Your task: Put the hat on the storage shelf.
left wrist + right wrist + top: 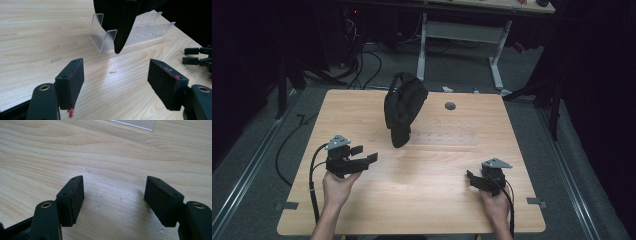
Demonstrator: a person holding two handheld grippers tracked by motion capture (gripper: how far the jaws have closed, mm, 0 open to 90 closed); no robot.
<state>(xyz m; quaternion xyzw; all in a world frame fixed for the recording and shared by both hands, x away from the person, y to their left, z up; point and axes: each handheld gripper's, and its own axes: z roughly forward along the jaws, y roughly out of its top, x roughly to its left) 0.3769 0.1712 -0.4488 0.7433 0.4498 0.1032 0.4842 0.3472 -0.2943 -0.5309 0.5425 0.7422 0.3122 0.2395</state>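
From the high view I see the black cap (403, 107) propped up toward the far middle of the bench (422, 200), its narrow end hanging down toward me. My left gripper (365, 154) sits at the near left, held by my left hand (338, 187), and points toward the cap's lower end, near it but apart. My right gripper (469, 176) rests at the near right in my right hand (496, 205), well apart from the cap and aimed across the bench toward the left. In the left gripper view the jaws stand wide with bare wood between them, released and grasping nothing. The cap (120, 22) hangs ahead and above the gap, its pointed tip just clear of the wood, and it sits on a clear acrylic stand (103, 37) that carries on to the right as a slotted rack. The right gripper's jaw tips (197, 56) show at the far right edge. In the right gripper view the right gripper (113, 195) is likewise spread open over plain wood, with nothing in it, and a corner of a clear acrylic piece (136, 123) lies at the top edge, well ahead.
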